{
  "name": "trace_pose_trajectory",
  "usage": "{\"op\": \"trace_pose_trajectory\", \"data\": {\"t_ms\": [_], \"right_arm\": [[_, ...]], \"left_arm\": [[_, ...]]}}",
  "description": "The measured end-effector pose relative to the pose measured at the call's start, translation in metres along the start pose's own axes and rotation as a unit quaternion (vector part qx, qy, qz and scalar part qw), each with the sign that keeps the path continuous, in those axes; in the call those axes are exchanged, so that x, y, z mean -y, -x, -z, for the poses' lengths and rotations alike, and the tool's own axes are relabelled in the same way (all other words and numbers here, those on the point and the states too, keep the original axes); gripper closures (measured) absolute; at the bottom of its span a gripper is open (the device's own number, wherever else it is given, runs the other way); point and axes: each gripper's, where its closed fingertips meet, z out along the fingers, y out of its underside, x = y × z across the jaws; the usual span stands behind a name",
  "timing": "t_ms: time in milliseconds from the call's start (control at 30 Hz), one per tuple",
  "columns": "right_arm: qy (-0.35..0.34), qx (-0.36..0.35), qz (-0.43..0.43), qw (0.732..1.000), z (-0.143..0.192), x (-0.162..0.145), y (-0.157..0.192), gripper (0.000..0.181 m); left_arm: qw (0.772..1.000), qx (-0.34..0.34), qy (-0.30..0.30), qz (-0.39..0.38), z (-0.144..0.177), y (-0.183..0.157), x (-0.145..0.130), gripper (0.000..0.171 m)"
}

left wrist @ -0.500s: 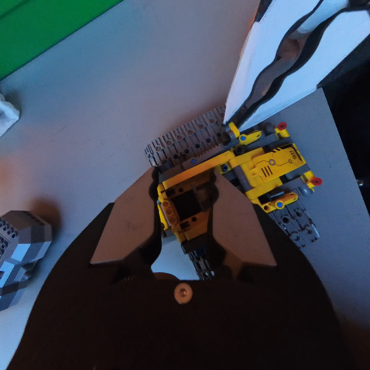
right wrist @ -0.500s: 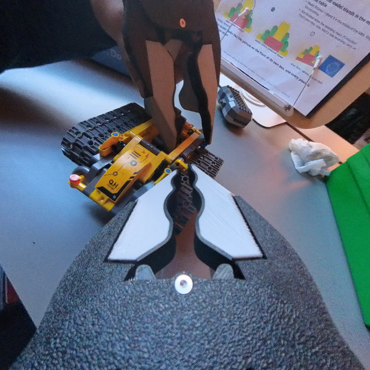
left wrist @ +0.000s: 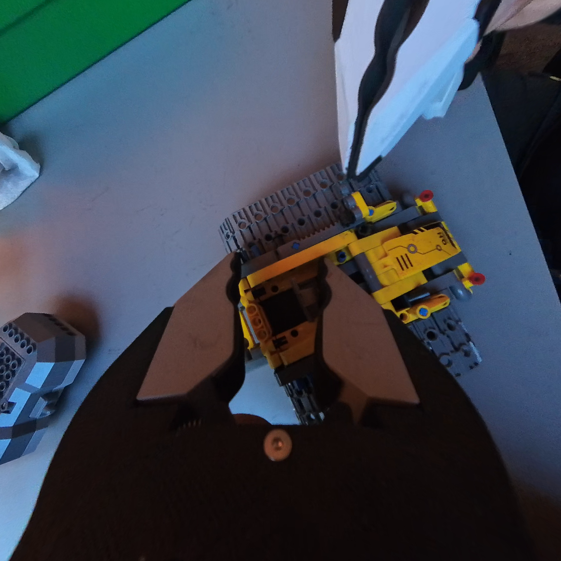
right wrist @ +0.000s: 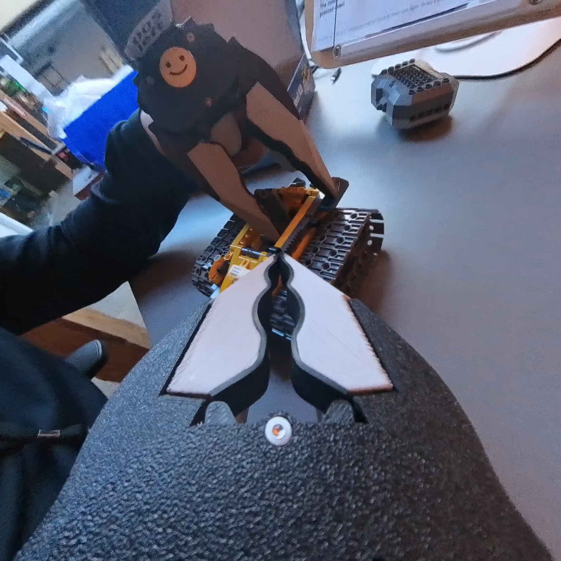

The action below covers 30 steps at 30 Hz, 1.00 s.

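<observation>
Left claw (left wrist: 277, 264) was clamped on the yellow cab block at the rear of the crawler (left wrist: 391, 261), one finger each side, pressing it to the table (left wrist: 182, 145). Right claw (right wrist: 278, 258) had its tips together, nipped on or touching a small dark pin at the crawler's top edge beside the near track (right wrist: 337, 249); can't tell if it truly gripped.

Vs half a sec before: right claw had swung round and steepened. In left wrist view it came down near vertical onto the track end, not slanted in from the corner. In right wrist view the crawler lay end-on, not side-on, w/ left claw's fingers straddling the cab farther off. Left claw and crawler hadn't shifted in left wrist view, so the model stayed pinned while only the right side re-angled.

Grey brick lump (right wrist: 416, 91) sat well apart near a monitor foot (right wrist: 501, 57). White wad (left wrist: 15, 170) lay by a green mat (left wrist: 60, 39).
</observation>
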Motion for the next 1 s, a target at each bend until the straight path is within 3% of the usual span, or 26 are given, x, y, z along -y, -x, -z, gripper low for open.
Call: {"op": "trace_pose_trajectory", "data": {"t_ms": [33,133,267,367,533,700,833,1000], "right_arm": [[0.019,-0.013,0.01,1.0,0.0,-0.001,0.0,0.18],[0.077,-0.058,0.078,0.992,-0.008,-0.006,0.003,0.152],[0.12,-0.121,0.157,0.973,-0.018,-0.011,-0.005,0.151],[0.123,-0.117,0.172,0.97,-0.019,-0.013,-0.006,0.156],[0.101,0.015,0.082,0.991,-0.016,-0.019,0.004,0.158],[0.126,0.149,0.103,0.975,-0.011,-0.026,0.019,0.159],[0.138,0.112,0.178,0.968,-0.009,-0.02,0.021,0.163],[0.059,0.016,0.134,0.989,0.008,0.002,0.012,0.159]], "left_arm": [[1.0,0.002,0.003,-0.001,0.0,0.0,0.0,0.123],[1.0,0.005,0.007,0.004,0.0,0.0,0.0,0.123],[0.998,0.007,0.018,0.052,0.0,-0.001,0.0,0.123],[0.997,0.009,0.035,0.071,0.002,-0.005,0.0,0.122],[0.995,-0.041,0.067,0.061,0.015,-0.026,-0.011,0.119],[0.988,-0.125,0.08,0.034,0.029,-0.057,-0.02,0.118],[0.988,-0.139,0.067,0.025,0.03,-0.055,-0.018,0.119],[0.982,-0.175,0.067,0.019,0.041,-0.064,-0.025,0.118]]}}
